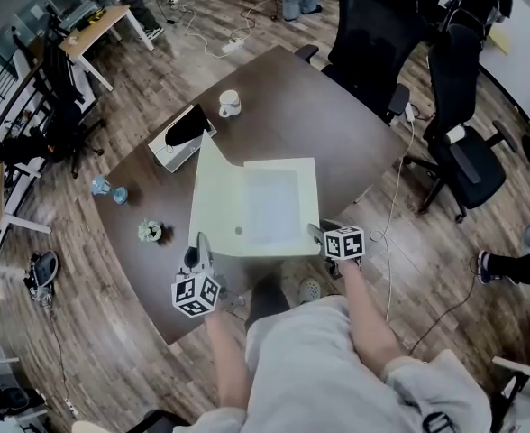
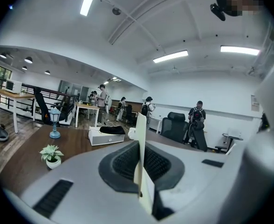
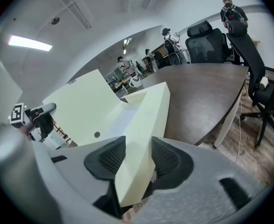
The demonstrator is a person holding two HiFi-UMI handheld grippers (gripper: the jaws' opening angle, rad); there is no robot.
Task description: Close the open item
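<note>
In the head view, the pale green box (image 1: pixel 308 197) lies open at the near edge of the dark table (image 1: pixel 337 124), right in front of you. Its lid (image 1: pixel 213 183) is raised along the box's left side. Your left gripper (image 1: pixel 200 247) is at the lid's near end and your right gripper (image 1: pixel 317 234) is at the box's near right corner. Toward the table's far left side stand a white mug (image 1: pixel 230 104) and a white container (image 1: pixel 170 152) with something black on top. A small potted plant (image 1: pixel 150 232) sits near the left edge. In the left gripper view, your left gripper (image 2: pixel 140 164) has its fingers pinched together on the lid (image 2: pixel 138 129), whose thin edge stands upright between the pads. In the right gripper view, your right gripper (image 3: pixel 137 160) has its fingers clamped on the box's near wall (image 3: pixel 146 111), one pad on each face. The lid (image 3: pixel 81 111) tilts up at the left.
</note>
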